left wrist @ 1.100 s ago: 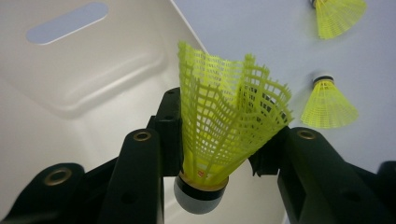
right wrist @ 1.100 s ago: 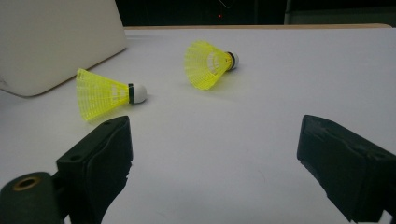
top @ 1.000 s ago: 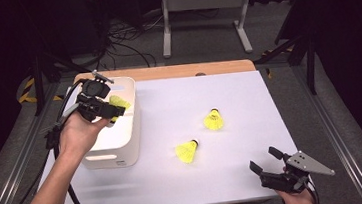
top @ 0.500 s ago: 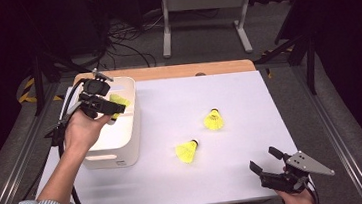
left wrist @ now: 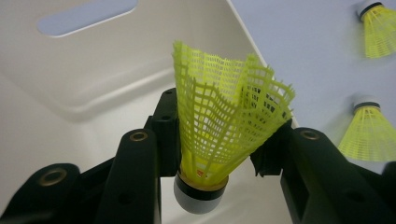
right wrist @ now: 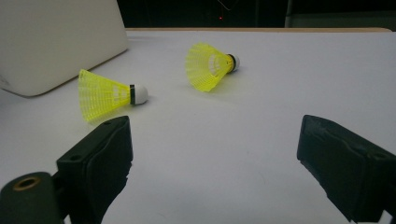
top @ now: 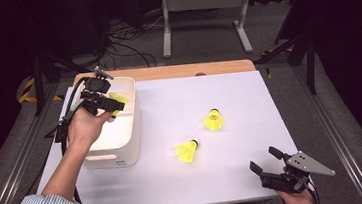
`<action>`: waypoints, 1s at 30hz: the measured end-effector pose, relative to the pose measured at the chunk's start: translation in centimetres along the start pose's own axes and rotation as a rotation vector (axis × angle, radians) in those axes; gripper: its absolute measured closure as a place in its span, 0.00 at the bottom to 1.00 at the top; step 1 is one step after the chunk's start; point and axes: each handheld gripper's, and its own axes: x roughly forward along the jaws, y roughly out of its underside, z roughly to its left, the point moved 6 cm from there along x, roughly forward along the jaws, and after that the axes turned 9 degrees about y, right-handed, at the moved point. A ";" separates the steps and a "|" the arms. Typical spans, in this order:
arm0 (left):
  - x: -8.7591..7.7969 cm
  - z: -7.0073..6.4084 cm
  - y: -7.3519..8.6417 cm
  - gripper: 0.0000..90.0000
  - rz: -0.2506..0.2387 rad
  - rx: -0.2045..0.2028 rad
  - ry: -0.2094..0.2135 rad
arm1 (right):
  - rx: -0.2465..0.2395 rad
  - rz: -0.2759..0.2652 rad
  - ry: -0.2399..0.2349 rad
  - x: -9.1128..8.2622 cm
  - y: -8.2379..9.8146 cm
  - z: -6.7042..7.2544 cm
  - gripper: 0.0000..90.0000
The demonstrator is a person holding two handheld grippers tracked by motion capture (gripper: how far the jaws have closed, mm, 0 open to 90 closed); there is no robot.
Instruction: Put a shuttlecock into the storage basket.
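From the high view, the left tool [top: 111, 104] hangs over the open top of a white bin [top: 128, 152] at the left of the white tabletop [top: 176, 183], with a yellow shuttlecock [top: 117, 99] between its jaws, above the far end of the bin. Two more shuttlecocks lie on their sides out on the tabletop: the far shuttlecock [top: 213, 120] towards the middle right, the near shuttlecock [top: 188, 151] closer to the bin, the two apart from each other. The right tool [top: 266, 161] sits at the near right edge of the tabletop, its jaws spread and nothing between them. Past the tabletop, cables lie on the floor [top: 128, 47].

The left gripper view shows what the high view cannot: the left tool [left wrist: 217, 154] pinches the shuttlecock [left wrist: 224, 121] by the lower part of its mesh skirt, cork end down and skirt flaring upward, the pads pressing in from both sides. Behind it are the pale inner walls of the bin [left wrist: 70, 93] and a slot-shaped handle hole; no contents can be made out there. The other two shuttlecocks show at the right edge.

The right gripper view looks low across the tabletop [right wrist: 261, 140] between the wide-apart jaws of the right tool [right wrist: 215, 154]. The near shuttlecock [right wrist: 105, 95] lies with its cork pointing right, the far shuttlecock [right wrist: 208, 65] beyond it, and the bin's outer wall [right wrist: 56, 37] stands at the upper left.
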 end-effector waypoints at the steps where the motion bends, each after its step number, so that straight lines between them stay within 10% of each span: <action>1: 0.1 0.1 -0.1 0.68 0.002 0.000 0.000 | 0.000 -0.002 0.001 0.0 0.0 0.0 0.12; 30: 3.5 2.5 -1.2 0.67 0.049 -0.041 -0.058 | -0.001 0.001 -0.011 0.1 0.0 0.1 0.12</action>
